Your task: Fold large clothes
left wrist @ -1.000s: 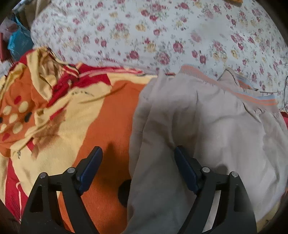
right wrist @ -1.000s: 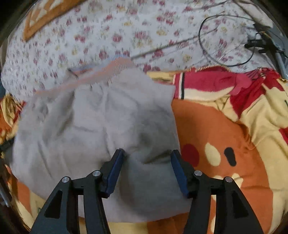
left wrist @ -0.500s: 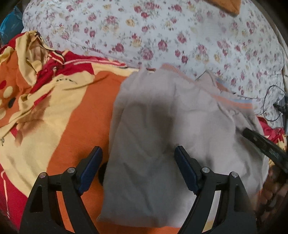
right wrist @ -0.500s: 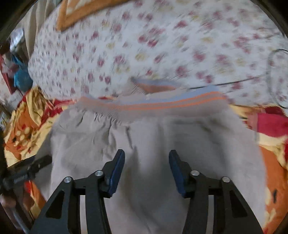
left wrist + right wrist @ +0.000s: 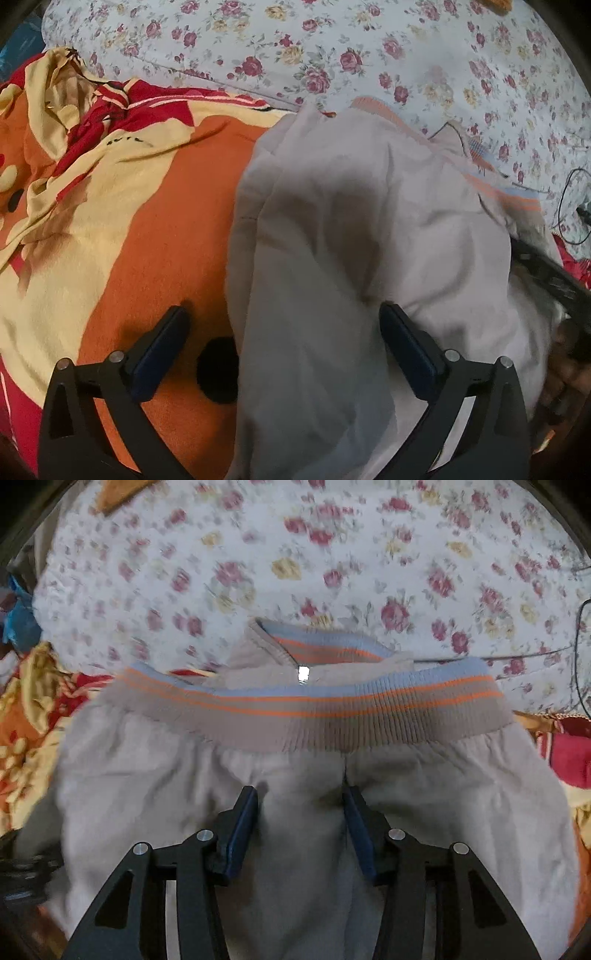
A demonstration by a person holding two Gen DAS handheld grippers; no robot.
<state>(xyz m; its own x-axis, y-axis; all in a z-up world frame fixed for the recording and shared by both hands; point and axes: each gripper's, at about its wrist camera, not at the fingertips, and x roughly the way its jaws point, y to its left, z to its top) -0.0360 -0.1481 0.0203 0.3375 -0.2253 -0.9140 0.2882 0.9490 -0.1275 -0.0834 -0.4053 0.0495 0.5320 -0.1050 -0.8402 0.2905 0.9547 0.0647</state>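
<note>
A beige garment [image 5: 369, 236] with a ribbed blue-and-orange striped band [image 5: 332, 705] lies folded on an orange, yellow and red blanket [image 5: 147, 206]. My left gripper [image 5: 284, 325] is open and empty, its fingers straddling the garment's left edge, low over it. My right gripper [image 5: 301, 808] is open and empty, just above the middle of the garment [image 5: 295, 775], below the striped band. The right gripper's black frame [image 5: 546, 273] shows at the garment's right edge in the left wrist view.
A white floral sheet [image 5: 332, 55] covers the bed beyond the blanket; it also shows in the right wrist view [image 5: 295, 554]. A black cable [image 5: 569, 206] lies at the far right. Blue clutter [image 5: 18, 616] sits at the left edge.
The right gripper has swung left and forward from the garment's right edge to its middle, facing the striped band. The left gripper drifted a little over the left edge. Both stayed open.
</note>
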